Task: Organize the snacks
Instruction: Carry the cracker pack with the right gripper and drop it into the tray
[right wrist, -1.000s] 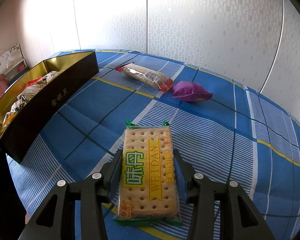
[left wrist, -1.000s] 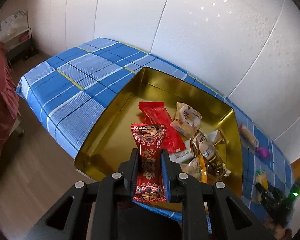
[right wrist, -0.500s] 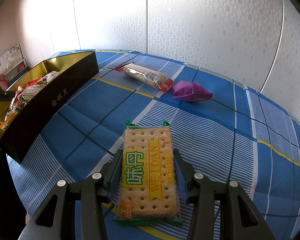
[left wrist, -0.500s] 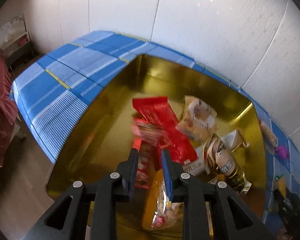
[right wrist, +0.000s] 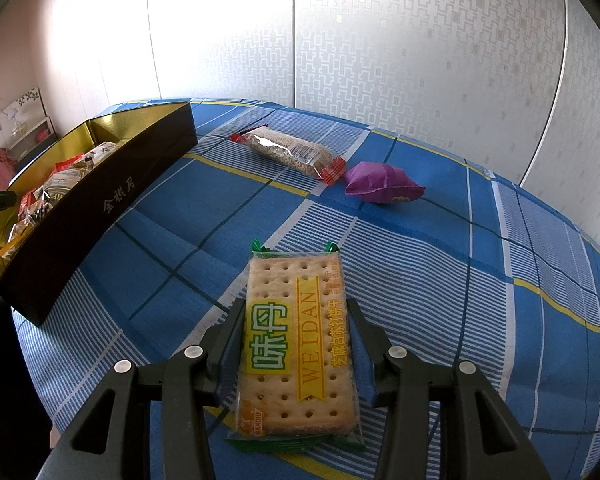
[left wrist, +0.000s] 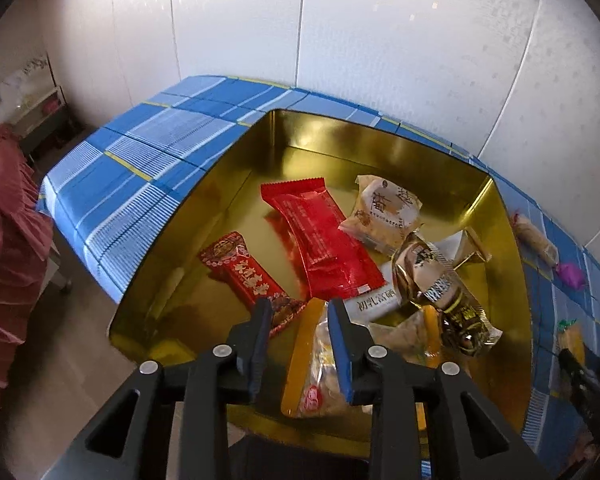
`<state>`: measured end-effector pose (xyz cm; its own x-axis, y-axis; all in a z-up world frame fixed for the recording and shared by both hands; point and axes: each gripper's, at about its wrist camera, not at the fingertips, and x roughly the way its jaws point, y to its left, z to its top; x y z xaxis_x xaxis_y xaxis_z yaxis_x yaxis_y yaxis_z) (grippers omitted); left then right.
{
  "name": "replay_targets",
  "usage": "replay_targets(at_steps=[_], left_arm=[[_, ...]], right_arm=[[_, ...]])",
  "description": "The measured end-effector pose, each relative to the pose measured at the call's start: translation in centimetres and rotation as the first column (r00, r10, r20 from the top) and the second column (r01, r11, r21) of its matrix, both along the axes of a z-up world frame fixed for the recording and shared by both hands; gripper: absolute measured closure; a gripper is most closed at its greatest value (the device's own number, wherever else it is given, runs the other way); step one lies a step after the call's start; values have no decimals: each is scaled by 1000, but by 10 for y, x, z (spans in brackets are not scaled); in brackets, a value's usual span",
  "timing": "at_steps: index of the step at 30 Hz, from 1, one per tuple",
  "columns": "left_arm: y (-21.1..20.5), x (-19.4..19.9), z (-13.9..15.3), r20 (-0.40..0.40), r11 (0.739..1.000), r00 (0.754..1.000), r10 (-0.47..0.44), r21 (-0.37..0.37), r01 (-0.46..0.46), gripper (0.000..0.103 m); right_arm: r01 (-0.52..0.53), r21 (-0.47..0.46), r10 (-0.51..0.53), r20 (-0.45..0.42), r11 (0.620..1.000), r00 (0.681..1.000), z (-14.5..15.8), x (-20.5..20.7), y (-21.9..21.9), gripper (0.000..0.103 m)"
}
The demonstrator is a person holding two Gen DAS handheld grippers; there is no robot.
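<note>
My left gripper hovers over the near part of the gold tin; its jaws are opening and nothing is pressed between them. A small red patterned snack lies on the tin floor just ahead of the left finger. Beside it lie a plain red packet, a beige cake pack, a brown-gold packet and an orange-edged bag. My right gripper is shut on a green-edged cracker packet low over the blue checked cloth.
On the cloth past the crackers lie a clear grain bar and a purple packet. The tin's dark outer wall stands to the left. White wall panels close off the back. A red fabric heap sits beyond the table's left edge.
The left gripper let go of the red patterned snack, which dropped into the tin. That gripper moved forward and down over the tin. The right gripper and crackers have not moved.
</note>
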<state>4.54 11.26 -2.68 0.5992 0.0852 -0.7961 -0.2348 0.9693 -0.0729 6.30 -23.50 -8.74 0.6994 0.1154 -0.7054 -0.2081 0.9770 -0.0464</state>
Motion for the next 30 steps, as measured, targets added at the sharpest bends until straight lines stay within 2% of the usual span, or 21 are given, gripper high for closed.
replay_targets(at_steps=[12,30], left_arm=[[-12,-18,16,40,1000,999,-24,-5,25,73],[-6,-29,19,57,1000,998,-12,15,11,73]], right_arm=[[1,-3,-1,0,1000,1000,0,0,0,55],[36,-3,-36,2,999,999,0,-1,1,56]])
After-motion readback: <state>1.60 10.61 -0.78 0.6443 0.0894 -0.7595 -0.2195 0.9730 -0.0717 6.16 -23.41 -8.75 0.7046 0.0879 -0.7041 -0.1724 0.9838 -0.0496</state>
